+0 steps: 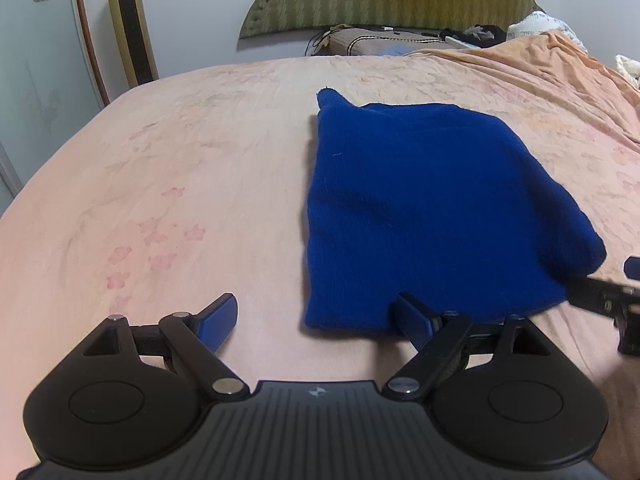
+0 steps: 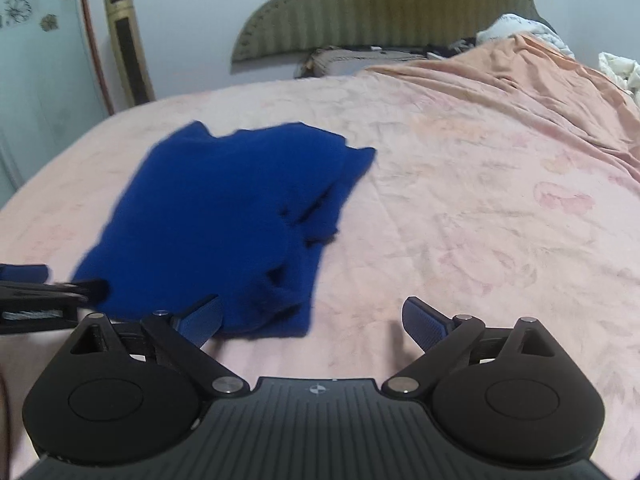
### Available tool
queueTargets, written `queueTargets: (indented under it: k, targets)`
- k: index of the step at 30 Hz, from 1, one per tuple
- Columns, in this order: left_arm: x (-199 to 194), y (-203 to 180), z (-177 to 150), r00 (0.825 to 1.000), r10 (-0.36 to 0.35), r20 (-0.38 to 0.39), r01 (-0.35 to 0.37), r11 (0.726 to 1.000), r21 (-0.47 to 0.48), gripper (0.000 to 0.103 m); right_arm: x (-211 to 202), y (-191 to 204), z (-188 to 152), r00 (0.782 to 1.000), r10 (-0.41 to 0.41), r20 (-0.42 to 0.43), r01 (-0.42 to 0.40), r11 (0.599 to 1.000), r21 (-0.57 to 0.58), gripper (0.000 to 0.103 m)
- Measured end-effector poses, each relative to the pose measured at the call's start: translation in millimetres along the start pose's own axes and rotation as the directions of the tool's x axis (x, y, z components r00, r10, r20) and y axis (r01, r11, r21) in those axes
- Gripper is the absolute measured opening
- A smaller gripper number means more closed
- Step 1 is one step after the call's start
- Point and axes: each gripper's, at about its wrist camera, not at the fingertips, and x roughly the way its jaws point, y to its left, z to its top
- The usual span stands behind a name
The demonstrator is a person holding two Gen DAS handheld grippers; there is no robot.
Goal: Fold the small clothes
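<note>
A deep blue knitted garment (image 1: 432,208), folded into a rough rectangle with one narrow corner poking out at its far left, lies flat on the pale pink floral bed sheet (image 1: 180,168) of a wide bed. The left gripper (image 1: 316,320) hovers at the garment's near left corner with its blue-padded black jaws spread wide, the right-hand pad just at the cloth's near edge and nothing clamped. The right gripper (image 2: 312,320) sits at the near right corner, also wide, its left-hand pad against the fabric's edge and its other pad over bare sheet. Farther off, a peach-orange blanket (image 2: 520,80) is bunched at the far right, under an olive padded headboard (image 2: 384,4), and a tall gold tower fan (image 1: 130,20) stands at the far left.
</note>
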Motion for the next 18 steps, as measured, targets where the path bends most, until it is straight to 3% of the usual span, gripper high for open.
queueTargets:
  k: [18]
  targets:
    - [-16, -2, -29, 1.0, 0.015, -0.025, -0.015, 1.0, -0.005, 0.087, -14, 34, -27, 0.999, 0.001, -0.04, -0.004, 0.997, -0.076, 0.101]
